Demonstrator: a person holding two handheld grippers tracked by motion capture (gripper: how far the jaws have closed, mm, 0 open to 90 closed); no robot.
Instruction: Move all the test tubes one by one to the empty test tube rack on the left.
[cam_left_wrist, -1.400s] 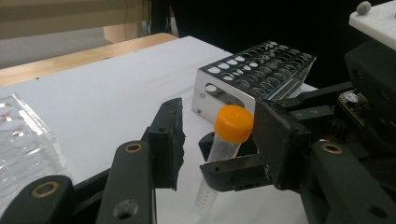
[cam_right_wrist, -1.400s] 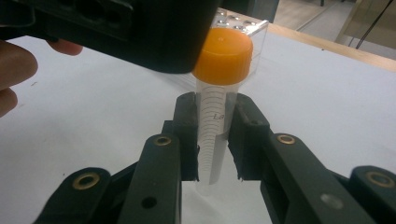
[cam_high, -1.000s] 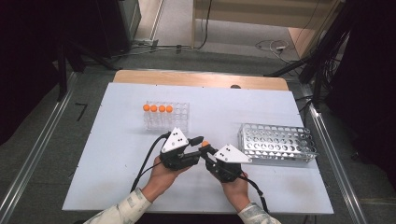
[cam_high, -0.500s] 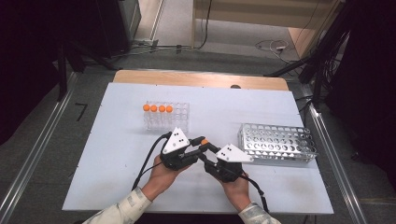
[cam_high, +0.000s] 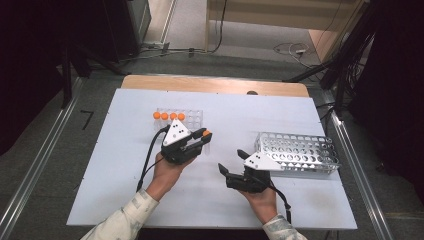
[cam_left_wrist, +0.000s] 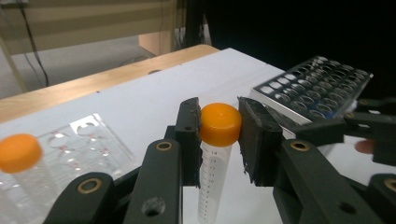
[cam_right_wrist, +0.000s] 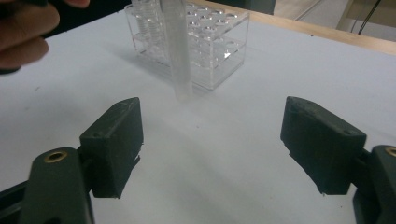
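Observation:
My left gripper (cam_high: 202, 137) is shut on the orange cap of a clear graduated tube (cam_left_wrist: 212, 182), which hangs upright just above the table. In the left gripper view the cap (cam_left_wrist: 220, 123) is pinched between both pads of my left gripper (cam_left_wrist: 219, 140). My right gripper (cam_high: 231, 161) rests lower right of it. Its jaws have just been opening and hold nothing. In the right gripper view the right gripper (cam_right_wrist: 212, 140) gapes wide, and the tube's lower end (cam_right_wrist: 180, 70) hangs well beyond it. A clear rack (cam_high: 192, 119) holds several orange-capped tubes (cam_high: 167, 116).
A perforated metal rack (cam_high: 300, 152) stands at the right of the white table (cam_high: 125, 200), also seen as the metal rack (cam_left_wrist: 317, 84). The clear rack (cam_right_wrist: 212, 44) sits behind the tube. A hand (cam_right_wrist: 23, 28) shows upper left. A wooden strip (cam_high: 215, 85) edges the far side.
The right gripper's jaws have opened off the tube. The left gripper has carried the tube up and away, toward the clear rack. The right hand has stayed put.

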